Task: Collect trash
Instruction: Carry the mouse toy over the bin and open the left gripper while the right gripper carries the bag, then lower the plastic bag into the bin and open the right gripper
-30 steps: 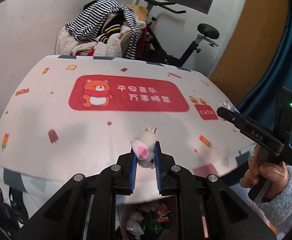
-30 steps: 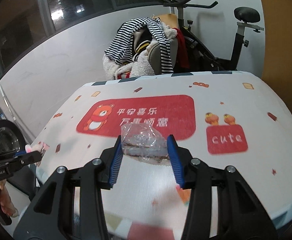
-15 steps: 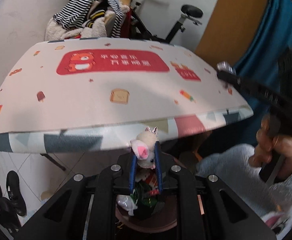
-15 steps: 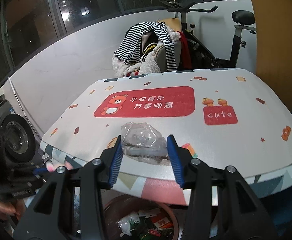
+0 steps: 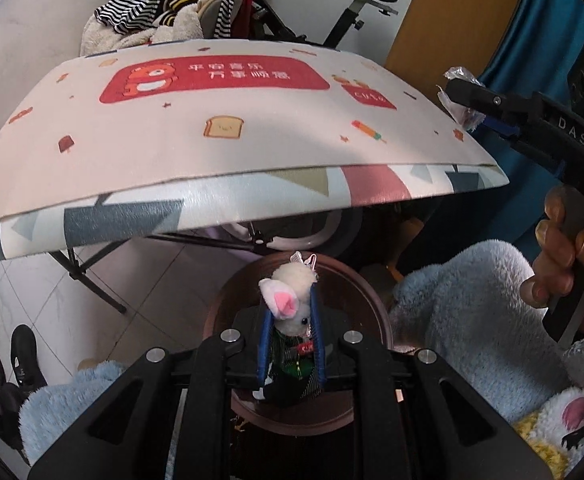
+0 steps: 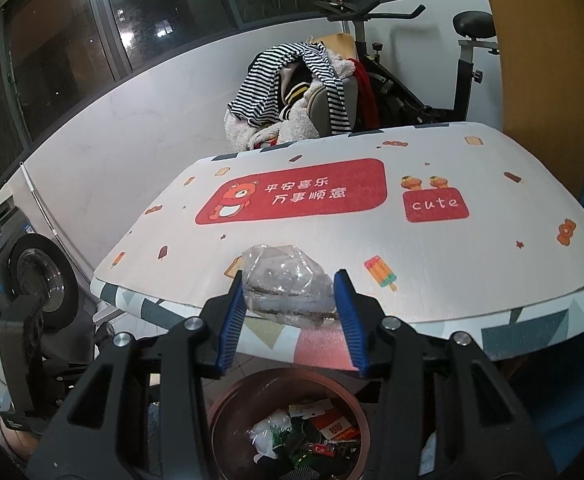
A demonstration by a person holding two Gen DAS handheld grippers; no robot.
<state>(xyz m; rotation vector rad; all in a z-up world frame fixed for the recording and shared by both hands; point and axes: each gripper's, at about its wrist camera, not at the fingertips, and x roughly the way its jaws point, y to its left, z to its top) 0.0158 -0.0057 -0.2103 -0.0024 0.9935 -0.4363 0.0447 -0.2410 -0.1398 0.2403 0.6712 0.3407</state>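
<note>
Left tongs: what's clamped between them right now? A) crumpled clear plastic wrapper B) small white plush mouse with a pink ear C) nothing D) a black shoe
B: the left tongs are shut on the plush mouse, held over the brown trash bin; the clear wrapper sits in the right tongs.

Your left hand-held gripper (image 5: 291, 350) is matte black plastic with two angular arms, each carrying round silver screw heads, and its fingers (image 5: 265, 344) are lined with ribbed blue pads. Your right hand-held gripper (image 6: 289, 316) has the same black frame, silver screws and blue ribbed pads; seen from the left one, its side bears white "DAS" lettering. Near that lettering, your right hand (image 5: 560, 264) emerges from a fluffy pale blue sleeve (image 5: 472, 320).
</note>
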